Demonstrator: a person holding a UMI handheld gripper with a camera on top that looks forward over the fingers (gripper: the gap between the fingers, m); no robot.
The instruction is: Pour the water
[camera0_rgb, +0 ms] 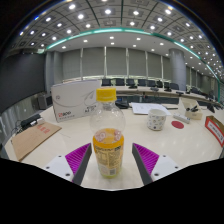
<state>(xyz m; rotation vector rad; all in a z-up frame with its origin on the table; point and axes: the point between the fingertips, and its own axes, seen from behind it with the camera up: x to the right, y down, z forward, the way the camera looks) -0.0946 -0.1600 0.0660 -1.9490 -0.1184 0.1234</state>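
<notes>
I've got the bottle (108, 140) dead centre between my fingers, clear plastic with a yellow cap and a yellow label band, standing upright near the desk's (60, 140) front edge. My gripper (108, 162) is spread, pads flanking the bottle; I can't tell whether either touches it. It looks light, thin-walled and slippery, likely to flex, so I'd take it mid-body at the label. Further back toward the far right sits a white cup (157, 119), with a cardboard sheet (33, 138) at the left edge.

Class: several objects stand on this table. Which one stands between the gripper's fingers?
The yellow-capped clear bottle, standing upright between the gripper fingers. The white cup sits farther back on the table, beyond them.
</notes>
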